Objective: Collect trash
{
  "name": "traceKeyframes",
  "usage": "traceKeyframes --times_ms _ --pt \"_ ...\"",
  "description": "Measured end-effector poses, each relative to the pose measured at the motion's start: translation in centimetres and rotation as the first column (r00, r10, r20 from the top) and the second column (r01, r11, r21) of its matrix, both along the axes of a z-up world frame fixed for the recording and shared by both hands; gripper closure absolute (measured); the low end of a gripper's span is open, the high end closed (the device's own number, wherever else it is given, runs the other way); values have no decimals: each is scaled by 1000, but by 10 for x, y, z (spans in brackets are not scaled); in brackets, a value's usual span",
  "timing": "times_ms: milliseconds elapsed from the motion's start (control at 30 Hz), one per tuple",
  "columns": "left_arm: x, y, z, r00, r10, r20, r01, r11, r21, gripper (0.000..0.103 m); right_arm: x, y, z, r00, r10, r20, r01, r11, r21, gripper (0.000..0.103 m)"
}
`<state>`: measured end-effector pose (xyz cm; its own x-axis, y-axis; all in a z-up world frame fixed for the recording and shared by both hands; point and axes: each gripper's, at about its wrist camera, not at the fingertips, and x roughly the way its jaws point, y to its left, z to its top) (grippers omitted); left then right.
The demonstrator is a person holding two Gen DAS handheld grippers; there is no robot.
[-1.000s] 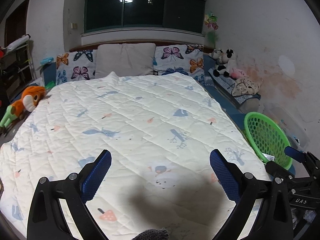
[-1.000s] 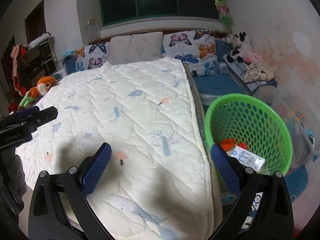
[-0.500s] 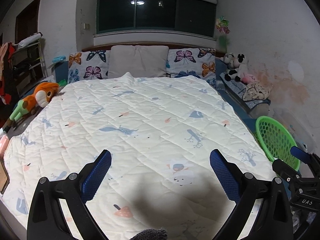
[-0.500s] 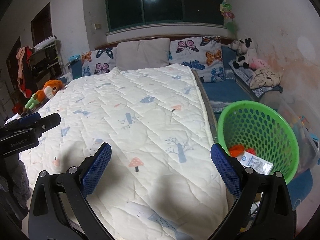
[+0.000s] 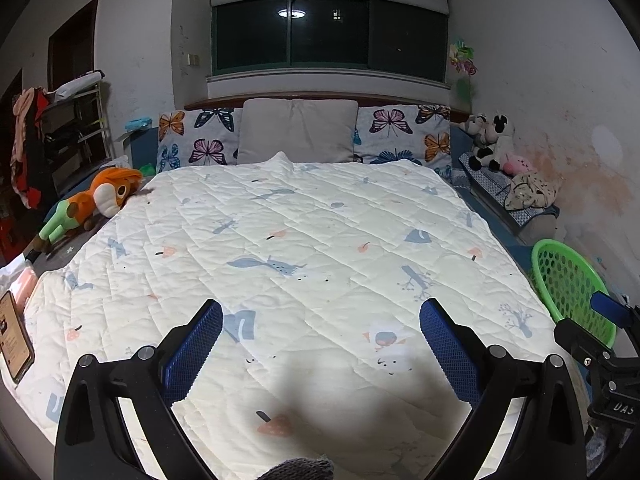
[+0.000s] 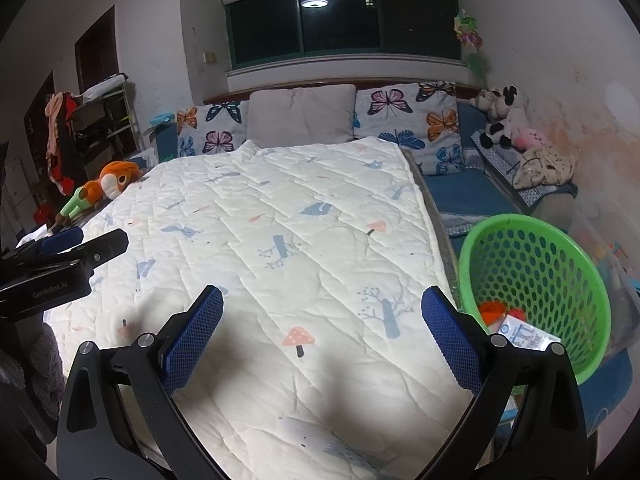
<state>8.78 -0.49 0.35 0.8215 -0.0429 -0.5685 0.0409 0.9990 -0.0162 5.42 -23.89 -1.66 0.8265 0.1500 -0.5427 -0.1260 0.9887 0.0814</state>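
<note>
Over the quilted bed [image 5: 304,248] we hold both the left gripper [image 5: 320,344] and right gripper [image 6: 322,340] spread wide and empty; the green basket [image 6: 560,264] sits right.

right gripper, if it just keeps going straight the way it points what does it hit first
Most likely the white quilt on the bed: the open right gripper aims over it, with the green basket off to its right. Depth is uncertain.

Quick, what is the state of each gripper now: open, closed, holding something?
Left gripper: open, holding nothing.
Right gripper: open, holding nothing.
</note>
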Motion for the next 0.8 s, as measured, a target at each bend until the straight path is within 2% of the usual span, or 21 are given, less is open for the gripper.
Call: traceKeyframes --times_ms 800 --pt "2 6 -7 1000 18 -15 -18 1000 -7 7 -1 4 -3 1000 13 -4 -13 1000 1 4"
